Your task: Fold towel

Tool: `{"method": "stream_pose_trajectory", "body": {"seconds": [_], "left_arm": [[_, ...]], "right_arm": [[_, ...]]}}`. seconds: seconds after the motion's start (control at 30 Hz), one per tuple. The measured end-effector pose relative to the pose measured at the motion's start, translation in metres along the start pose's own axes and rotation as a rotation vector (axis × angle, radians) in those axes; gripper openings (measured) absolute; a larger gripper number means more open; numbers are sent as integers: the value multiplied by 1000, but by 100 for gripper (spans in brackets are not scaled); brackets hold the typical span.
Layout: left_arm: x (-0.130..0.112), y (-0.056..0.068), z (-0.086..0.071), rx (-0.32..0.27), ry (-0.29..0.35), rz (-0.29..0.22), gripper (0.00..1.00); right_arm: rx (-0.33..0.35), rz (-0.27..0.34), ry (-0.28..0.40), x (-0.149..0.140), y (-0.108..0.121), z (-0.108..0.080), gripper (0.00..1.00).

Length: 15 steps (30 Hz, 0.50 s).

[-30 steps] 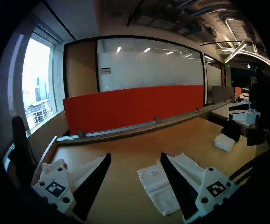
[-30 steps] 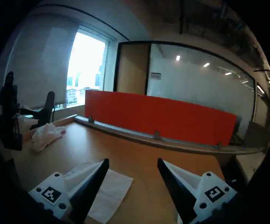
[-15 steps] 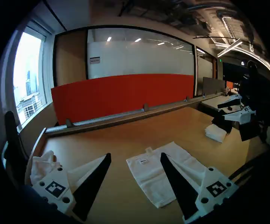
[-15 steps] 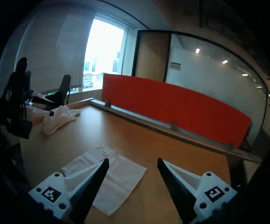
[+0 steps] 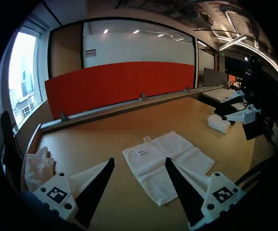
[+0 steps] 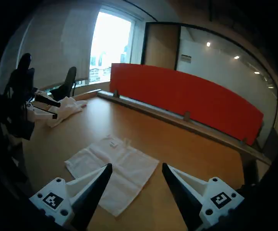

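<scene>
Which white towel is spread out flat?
The white cloth towel at mid-table. The crumpled white towel by the window is heaped; the folded white towel is compact.

Wooden desk, white towel spread flat near its front edge, crumpled white cloth at window-end corner, small folded towel near opposite end

1. No text, number or brand can be read in either view.
2. On the towel a small tag is noted; its print is too small to be made out.
3. On the glass wall a paper notice is seen; illegible.
4. Square code markers are carried on the left gripper and the right gripper; patterns only, no letters.
</scene>
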State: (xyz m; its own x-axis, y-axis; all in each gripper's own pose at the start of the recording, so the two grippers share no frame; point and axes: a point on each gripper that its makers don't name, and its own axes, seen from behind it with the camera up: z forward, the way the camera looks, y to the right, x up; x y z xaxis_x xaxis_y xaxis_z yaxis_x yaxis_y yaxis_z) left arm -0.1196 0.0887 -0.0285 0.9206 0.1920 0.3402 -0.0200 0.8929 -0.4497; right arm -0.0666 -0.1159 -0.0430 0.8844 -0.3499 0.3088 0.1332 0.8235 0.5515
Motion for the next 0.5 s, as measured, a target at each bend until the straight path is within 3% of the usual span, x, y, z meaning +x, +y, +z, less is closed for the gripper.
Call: {"method": "stream_pose_trajectory", "body": {"seconds": [0.5], "left_arm": [[-59, 22, 26, -45, -94, 3, 98]], "right_arm": [[46, -9, -104, -68, -15, 27, 100]]}}
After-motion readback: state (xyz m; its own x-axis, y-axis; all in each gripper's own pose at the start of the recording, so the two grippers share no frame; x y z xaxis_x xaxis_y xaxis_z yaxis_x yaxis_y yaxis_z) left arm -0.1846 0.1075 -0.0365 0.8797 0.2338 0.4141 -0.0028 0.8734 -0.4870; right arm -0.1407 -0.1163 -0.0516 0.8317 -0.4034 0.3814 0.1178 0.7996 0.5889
